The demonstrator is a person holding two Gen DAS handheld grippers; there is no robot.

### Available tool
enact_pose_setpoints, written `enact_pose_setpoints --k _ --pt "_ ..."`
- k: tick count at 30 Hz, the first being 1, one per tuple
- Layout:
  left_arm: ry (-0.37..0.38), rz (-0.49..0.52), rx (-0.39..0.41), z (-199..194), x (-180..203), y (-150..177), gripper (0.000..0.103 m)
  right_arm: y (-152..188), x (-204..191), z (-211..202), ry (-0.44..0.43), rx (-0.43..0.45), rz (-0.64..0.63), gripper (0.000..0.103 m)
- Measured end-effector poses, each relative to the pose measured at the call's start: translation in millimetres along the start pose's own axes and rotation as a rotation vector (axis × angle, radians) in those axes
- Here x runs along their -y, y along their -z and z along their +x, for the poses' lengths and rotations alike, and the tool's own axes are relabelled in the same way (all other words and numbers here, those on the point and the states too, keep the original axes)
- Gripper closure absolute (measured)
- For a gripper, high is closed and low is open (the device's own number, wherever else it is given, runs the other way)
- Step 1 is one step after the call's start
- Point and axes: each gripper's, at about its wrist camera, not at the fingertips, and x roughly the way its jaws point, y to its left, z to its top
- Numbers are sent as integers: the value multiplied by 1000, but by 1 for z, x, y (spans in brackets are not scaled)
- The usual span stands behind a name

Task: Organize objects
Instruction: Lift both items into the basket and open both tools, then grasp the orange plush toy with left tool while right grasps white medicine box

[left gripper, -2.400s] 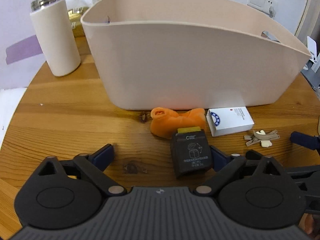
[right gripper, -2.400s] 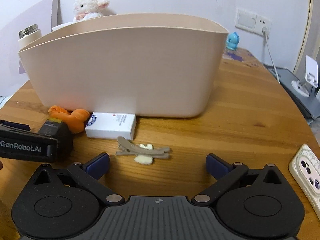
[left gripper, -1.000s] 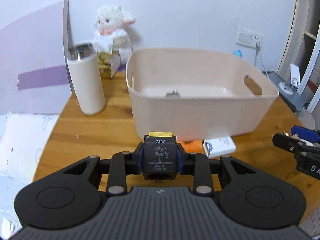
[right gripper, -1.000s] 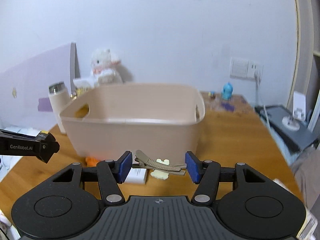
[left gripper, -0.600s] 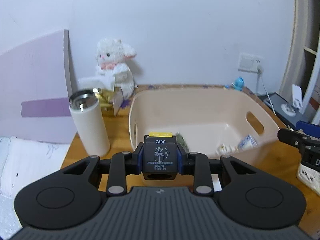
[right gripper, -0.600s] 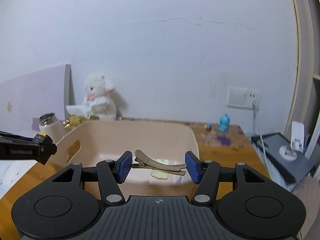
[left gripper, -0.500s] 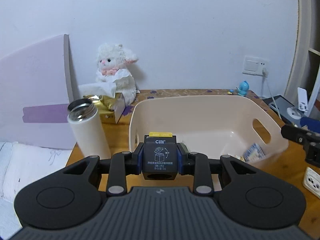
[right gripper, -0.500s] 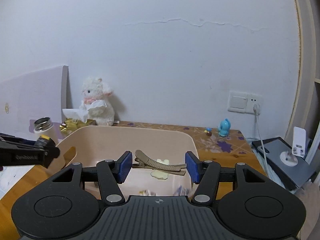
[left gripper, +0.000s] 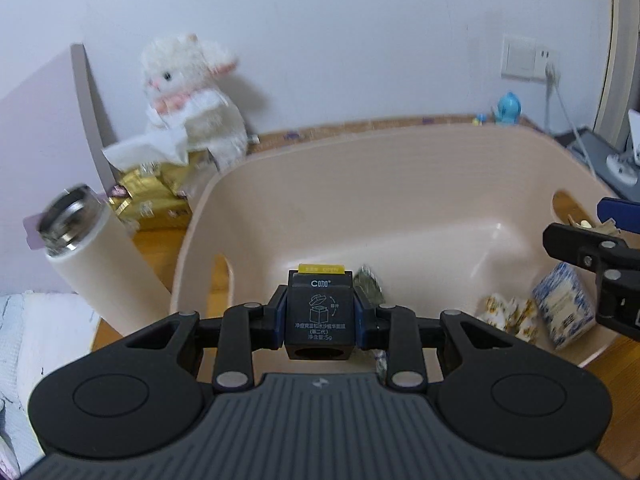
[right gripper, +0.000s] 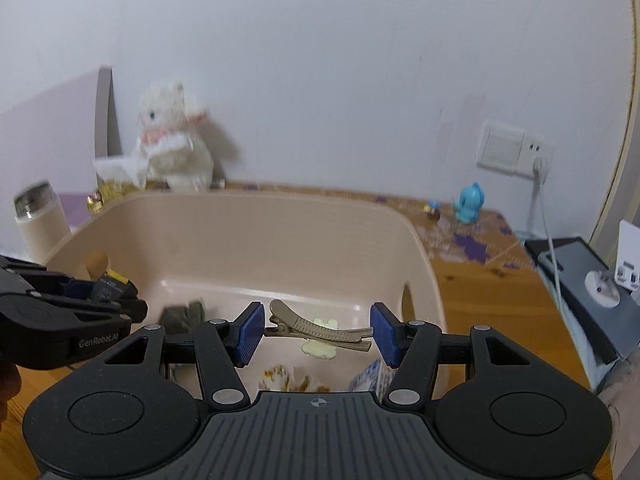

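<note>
My left gripper [left gripper: 320,316] is shut on a small black box [left gripper: 320,312] with a yellow tab and holds it above the near left part of the beige plastic basket [left gripper: 400,152]. My right gripper [right gripper: 318,330] is shut on a tan hair clip [right gripper: 320,327] with a cream charm and holds it over the basket [right gripper: 280,220] near its right side. Inside the basket lie a dark green packet [left gripper: 370,286], a white and yellow wrapper [left gripper: 508,312] and a blue and white packet [left gripper: 562,308]. The left gripper also shows in the right wrist view [right gripper: 108,292].
A white thermos [left gripper: 96,264] stands left of the basket. A plush lamb [left gripper: 192,100] and a gold tissue box [left gripper: 156,196] sit behind it. A blue figurine [right gripper: 468,202], a wall socket [right gripper: 516,154] with a cable and a grey device [right gripper: 580,280] are to the right.
Both grippers have moved forward and tilted down over the basket, each still holding its object. The basket now looks closer and its contents show more fully.
</note>
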Motion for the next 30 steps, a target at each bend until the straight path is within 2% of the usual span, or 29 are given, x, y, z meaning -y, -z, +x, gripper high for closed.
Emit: enact_pose_setpoints --k 4,8,9,10,11,12,13,16,19,25,30 --pt "11 -12 -45 13 -1 4 69 5 0 11 -4 -43 0 47" --pt "3 -11 -23 7 -4 5 66 4 3 1 -2 -19 18 34" --pt "5 -7 -9 2 -4 4 61 4 4 -4 -2 -10 24 29" --pt "15 -5 5 -4 -4 4 51 2 4 -9 -2 -2 26 24" --pt "19 -6 21 -11 -4 3 41 1 4 -14 -3 6 24 23" --pt "9 -7 45 -20 -4 2 24 0 4 -19 -1 13 21 22" --pt "-2 -4 74 -28 -5 1 17 0 3 -26 3 23 15 17" --pt "-13 10 123 -49 -5 1 17 0 0 -46 4 53 4 5" --pt "-3 -3 137 -67 -10 6 15 4 -3 -65 -6 61 -1 0" --pt "2 -16 140 -97 -17 28 10 24 -12 -89 -21 36 -28 0" --pt "13 -25 96 -100 -22 53 10 47 -19 -87 -31 -25 -48 0"
